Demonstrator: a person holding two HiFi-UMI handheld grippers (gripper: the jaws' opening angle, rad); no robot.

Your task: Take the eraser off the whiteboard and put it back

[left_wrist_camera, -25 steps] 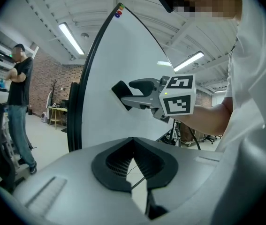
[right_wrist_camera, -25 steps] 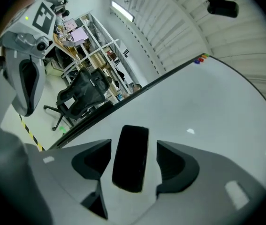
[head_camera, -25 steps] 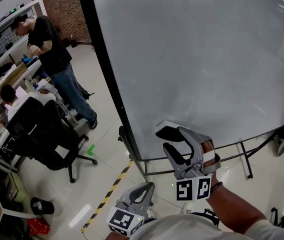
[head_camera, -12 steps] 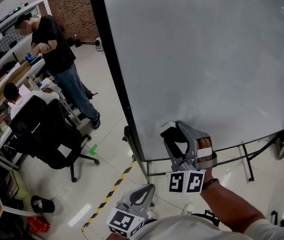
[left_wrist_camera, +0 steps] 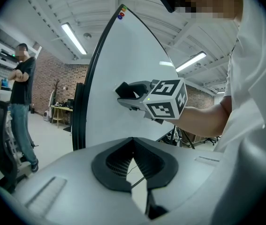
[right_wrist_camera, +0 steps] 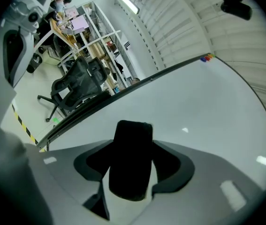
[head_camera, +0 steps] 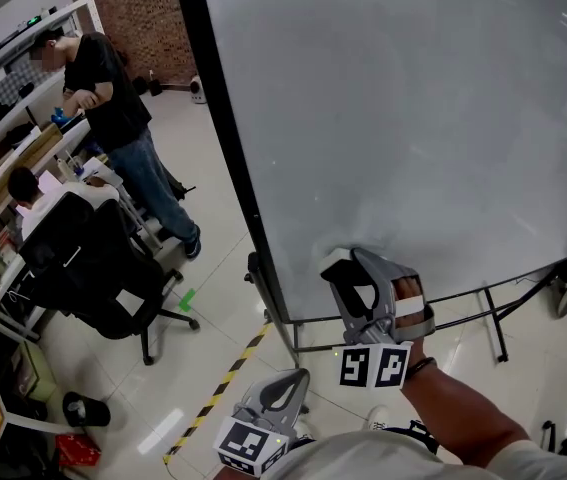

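Observation:
The black eraser (head_camera: 349, 272) sits low on the whiteboard (head_camera: 413, 118), near its left edge. My right gripper (head_camera: 346, 264) points at the board with the eraser (right_wrist_camera: 130, 172) between its jaws. The jaws have just been closing in on it, and thin light slits still show along both of its sides. My left gripper (head_camera: 285, 380) hangs low by my body, away from the board. Its pads (left_wrist_camera: 133, 142) meet with nothing between them. From there, the right gripper (left_wrist_camera: 123, 90) shows against the board.
The whiteboard's dark frame (head_camera: 228, 148) and its metal stand (head_camera: 483, 303) reach the tiled floor. An office chair (head_camera: 93, 278) and desks stand to the left, where a person (head_camera: 113, 98) stands. Yellow-black tape (head_camera: 218, 393) crosses the floor.
My right gripper has edged closer to the board and rolled slightly, settling around the eraser. The left gripper has stayed put.

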